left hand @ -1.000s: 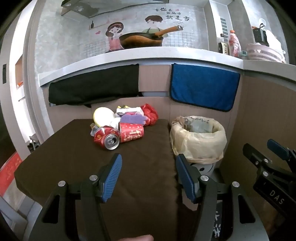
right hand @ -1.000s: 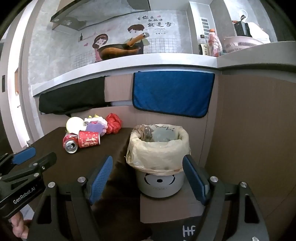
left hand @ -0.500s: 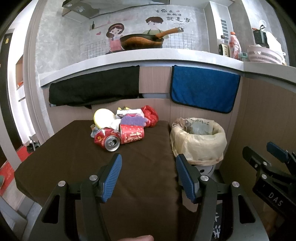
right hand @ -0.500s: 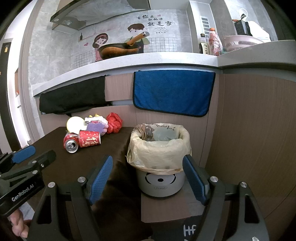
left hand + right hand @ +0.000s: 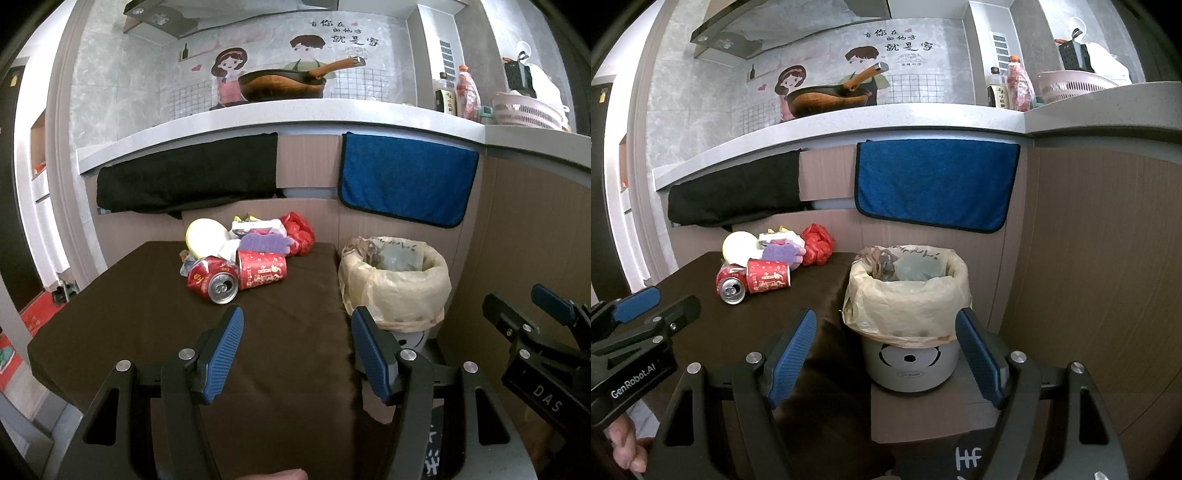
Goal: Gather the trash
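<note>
A heap of trash (image 5: 251, 254) is gathered on the brown table (image 5: 155, 317), against the back wall and to the left of the bin (image 5: 395, 284). In the heap a dented red can (image 5: 212, 278) is seen with its silver top facing forward, a red paper cup (image 5: 262, 268) lying on its side touching it, and behind them a pale yellow disc (image 5: 206, 236), a purple scrap (image 5: 264, 243) and a crumpled red bag (image 5: 300, 232). The bin is lined with a cream bag, and crumpled wrappers are seen inside.

Only in the right wrist view is the bin's white body (image 5: 910, 363) shown, below table level, and a thumb (image 5: 626, 448) at the lower left. The left tongs (image 5: 295, 349) are held wide over bare table, well short of the heap; the right tongs (image 5: 886, 352) are held wide before the bin. Behind the table a black cloth (image 5: 188, 177) and a blue towel (image 5: 406, 177) are hung beneath a grey counter.
</note>
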Demonstrator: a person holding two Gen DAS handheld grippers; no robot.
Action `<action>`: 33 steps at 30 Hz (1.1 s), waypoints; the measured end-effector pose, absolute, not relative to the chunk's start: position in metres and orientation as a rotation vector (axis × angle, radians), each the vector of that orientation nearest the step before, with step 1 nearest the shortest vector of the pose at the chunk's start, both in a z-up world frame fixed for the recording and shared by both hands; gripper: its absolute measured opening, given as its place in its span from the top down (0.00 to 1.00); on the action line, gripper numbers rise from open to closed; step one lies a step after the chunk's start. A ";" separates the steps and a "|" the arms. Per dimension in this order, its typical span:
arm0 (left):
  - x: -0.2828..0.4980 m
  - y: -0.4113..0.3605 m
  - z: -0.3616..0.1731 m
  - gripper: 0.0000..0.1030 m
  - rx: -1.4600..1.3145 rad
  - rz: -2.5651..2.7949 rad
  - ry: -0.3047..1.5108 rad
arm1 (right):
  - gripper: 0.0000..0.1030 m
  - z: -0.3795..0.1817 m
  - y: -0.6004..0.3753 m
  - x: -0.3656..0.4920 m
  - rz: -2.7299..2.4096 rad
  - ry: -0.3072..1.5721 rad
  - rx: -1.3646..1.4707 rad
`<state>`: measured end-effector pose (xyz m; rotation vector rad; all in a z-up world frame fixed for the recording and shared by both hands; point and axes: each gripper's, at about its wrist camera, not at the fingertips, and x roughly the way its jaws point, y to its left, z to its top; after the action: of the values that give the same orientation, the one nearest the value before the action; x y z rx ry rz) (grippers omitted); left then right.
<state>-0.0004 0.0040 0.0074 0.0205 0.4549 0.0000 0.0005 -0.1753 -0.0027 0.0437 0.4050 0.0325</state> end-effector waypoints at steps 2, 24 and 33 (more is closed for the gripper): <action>-0.002 0.003 0.009 0.40 0.021 -0.005 0.454 | 0.27 -0.003 -0.176 0.000 0.033 0.406 0.045; -0.003 -0.003 0.008 0.40 0.019 -0.044 0.461 | 0.27 -0.003 -0.186 -0.002 0.013 0.406 0.045; -0.004 -0.005 0.008 0.40 0.018 -0.056 0.459 | 0.27 -0.001 -0.188 -0.002 0.002 0.400 0.043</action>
<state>-0.0038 -0.0049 0.0083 0.0178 0.4590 -0.0556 -0.0019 -0.1885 -0.0015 0.0427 0.3998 0.0015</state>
